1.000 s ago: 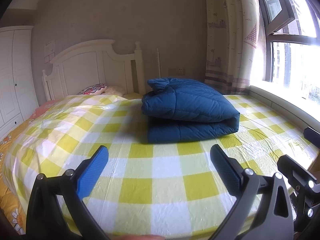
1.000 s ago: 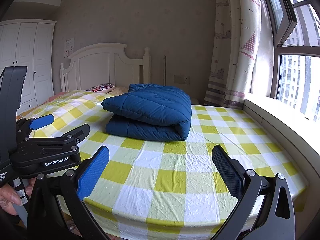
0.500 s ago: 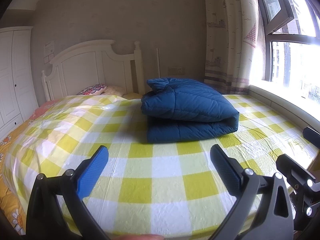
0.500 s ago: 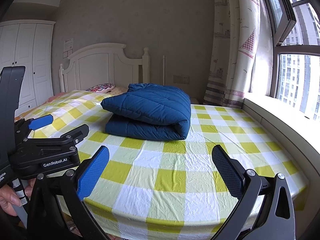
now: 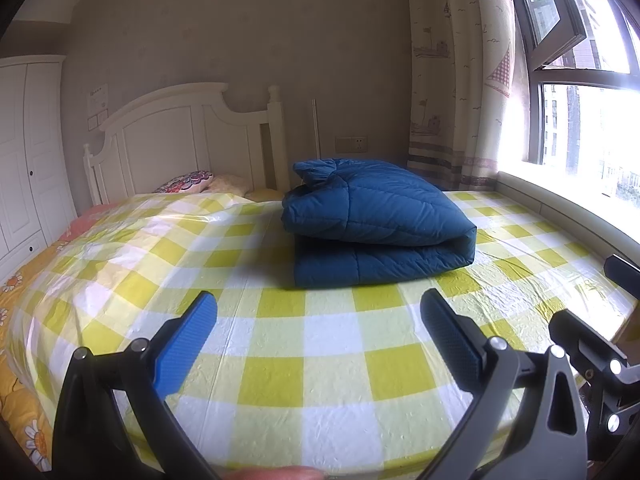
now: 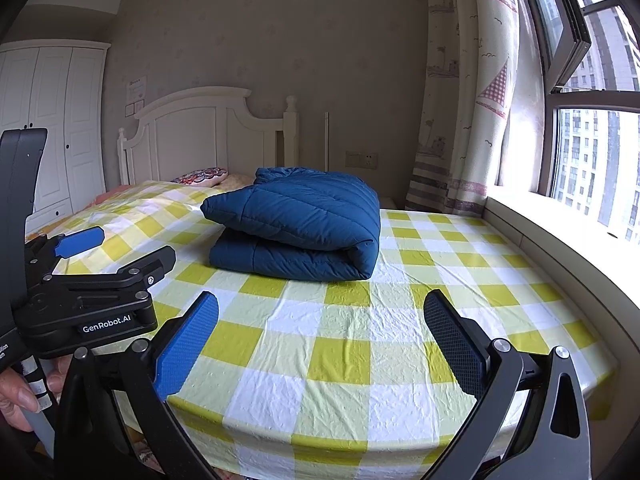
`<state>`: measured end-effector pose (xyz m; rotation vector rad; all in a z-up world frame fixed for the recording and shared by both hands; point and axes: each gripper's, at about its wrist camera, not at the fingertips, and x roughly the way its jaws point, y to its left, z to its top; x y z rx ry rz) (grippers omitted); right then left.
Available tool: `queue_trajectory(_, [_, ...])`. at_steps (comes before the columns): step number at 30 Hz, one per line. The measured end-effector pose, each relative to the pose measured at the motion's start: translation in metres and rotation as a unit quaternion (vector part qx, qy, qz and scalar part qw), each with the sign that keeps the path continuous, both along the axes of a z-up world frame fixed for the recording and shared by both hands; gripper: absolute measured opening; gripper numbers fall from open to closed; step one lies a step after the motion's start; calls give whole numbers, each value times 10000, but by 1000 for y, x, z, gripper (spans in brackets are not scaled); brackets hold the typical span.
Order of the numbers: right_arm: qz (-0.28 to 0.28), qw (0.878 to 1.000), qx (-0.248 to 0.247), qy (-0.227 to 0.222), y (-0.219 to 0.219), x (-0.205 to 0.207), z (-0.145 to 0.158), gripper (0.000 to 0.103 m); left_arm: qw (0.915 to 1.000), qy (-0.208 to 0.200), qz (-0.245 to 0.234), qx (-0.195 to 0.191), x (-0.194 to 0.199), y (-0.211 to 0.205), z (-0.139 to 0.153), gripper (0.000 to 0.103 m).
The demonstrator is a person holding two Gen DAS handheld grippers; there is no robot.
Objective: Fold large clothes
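The folded blue padded coat (image 5: 376,220) lies on the bed (image 5: 320,344), between the headboard (image 5: 180,140) and both grippers. The left gripper (image 5: 318,344) and right gripper (image 6: 320,344) hover at the foot edge, jaws wide, empty. The coat's far side is hidden.

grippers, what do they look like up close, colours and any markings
Both the left gripper and right gripper have black angular frames with silver bolts, one bright blue textured pad and one dark one. The left's body reads GenRobot.AI in white.
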<state>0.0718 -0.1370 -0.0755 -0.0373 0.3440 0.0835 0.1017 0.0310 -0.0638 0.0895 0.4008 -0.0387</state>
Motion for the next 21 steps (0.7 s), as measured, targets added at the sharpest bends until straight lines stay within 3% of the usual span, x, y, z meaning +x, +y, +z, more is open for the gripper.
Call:
queue_trajectory(10, [-48,9997,-25,253,5,24,-5,99,9995,236,-183,-120,22,2,-7,101])
queue_trajectory(14, [-55,9990,-97,437,2,48,-7,99,9996,191,-227,18,44,6,-5,101])
queue_trajectory(17, [-223,9980,-237,534,-23,71,3,99,9989,446,-171,-30,93,42,7,101])
queue_trajectory(21, [-1206,9883,-538,763,-122,107,35,99,9958,635,660,-34,180,146,33,101])
